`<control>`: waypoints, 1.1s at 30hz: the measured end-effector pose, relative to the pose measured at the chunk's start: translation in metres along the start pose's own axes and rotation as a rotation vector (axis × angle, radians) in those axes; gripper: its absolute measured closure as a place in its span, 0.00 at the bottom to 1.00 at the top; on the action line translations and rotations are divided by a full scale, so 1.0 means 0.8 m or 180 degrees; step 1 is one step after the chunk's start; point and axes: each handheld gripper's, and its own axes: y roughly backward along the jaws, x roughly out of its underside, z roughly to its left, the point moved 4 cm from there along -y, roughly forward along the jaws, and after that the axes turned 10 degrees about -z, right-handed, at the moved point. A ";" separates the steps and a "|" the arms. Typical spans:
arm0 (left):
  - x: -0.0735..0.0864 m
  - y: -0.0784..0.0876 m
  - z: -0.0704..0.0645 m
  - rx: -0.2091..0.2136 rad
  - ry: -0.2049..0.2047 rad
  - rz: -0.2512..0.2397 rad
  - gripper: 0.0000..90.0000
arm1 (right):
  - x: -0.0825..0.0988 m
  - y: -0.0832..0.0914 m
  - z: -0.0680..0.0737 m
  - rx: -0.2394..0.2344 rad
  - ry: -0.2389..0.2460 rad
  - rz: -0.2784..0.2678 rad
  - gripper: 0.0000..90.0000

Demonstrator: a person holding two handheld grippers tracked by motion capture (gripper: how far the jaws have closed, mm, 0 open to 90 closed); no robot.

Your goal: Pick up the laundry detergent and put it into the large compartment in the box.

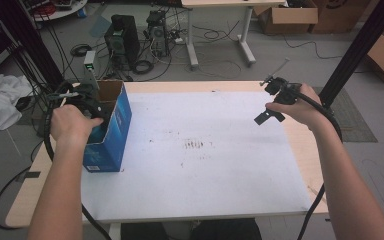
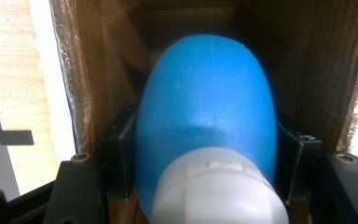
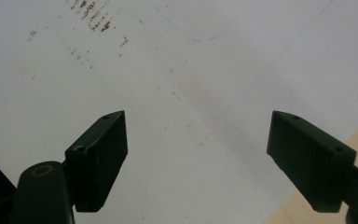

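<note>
An open blue cardboard box (image 1: 111,127) stands on the left part of the table. My left gripper (image 1: 87,102) reaches down into it, mostly hidden by the hand. In the left gripper view, my left gripper (image 2: 205,154) is shut on a rounded blue bottle (image 2: 205,102) with a white cap (image 2: 219,191), both black pads pressing its sides between the brown inner walls of the box (image 2: 307,70). My right gripper (image 1: 266,102) hovers over the right side of the white mat (image 1: 200,150). In its own view my right gripper (image 3: 196,140) stands open with nothing between the jaws.
The white mat (image 3: 177,70) carries dark smudges (image 1: 195,145) near its middle. Bare wooden table edge (image 1: 310,160) runs along the right. A black frame post (image 1: 355,50) rises at the far right. Computer towers (image 1: 122,40), cables and cardboard boxes (image 1: 290,15) stand on the floor beyond.
</note>
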 end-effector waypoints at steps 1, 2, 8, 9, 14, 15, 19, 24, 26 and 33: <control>0.000 0.000 0.000 0.0000 0.0000 0.0000 0.41 | 0.000 0.001 0.000 0.0002 -0.0004 0.0003 0.22; 0.000 0.000 -0.001 -0.0008 -0.0019 0.0003 0.39 | 0.001 0.001 0.000 0.0008 0.0017 0.0004 0.22; 0.000 0.004 -0.003 -0.0001 -0.0058 -0.0038 0.31 | 0.001 0.001 0.000 0.0003 0.0015 0.0002 0.22; -0.001 0.006 -0.003 -0.0019 -0.0070 -0.0042 0.31 | 0.001 0.001 0.000 -0.0003 0.0009 0.0003 0.22; -0.003 0.016 -0.003 -0.0102 -0.0096 -0.0132 0.26 | 0.000 0.001 0.001 -0.0011 0.0006 -0.0016 0.22; -0.003 0.019 -0.002 -0.0101 -0.0099 -0.0144 0.26 | 0.000 0.001 0.001 -0.0009 0.0003 -0.0016 0.22; -0.004 0.029 -0.002 -0.0120 -0.0138 -0.0195 0.26 | 0.001 0.002 0.002 -0.0007 -0.0005 -0.0014 0.22; -0.008 0.062 -0.012 -0.0089 -0.0393 -0.0346 0.24 | 0.002 0.003 0.006 0.0008 0.0005 0.0007 0.22; -0.009 0.067 -0.016 -0.0074 -0.0452 -0.0367 0.22 | 0.002 0.003 0.007 -0.0003 0.0004 0.0015 0.23; -0.008 0.097 -0.063 0.0254 -0.0889 -0.0550 0.17 | 0.000 0.003 0.011 0.0013 0.0009 0.0050 0.22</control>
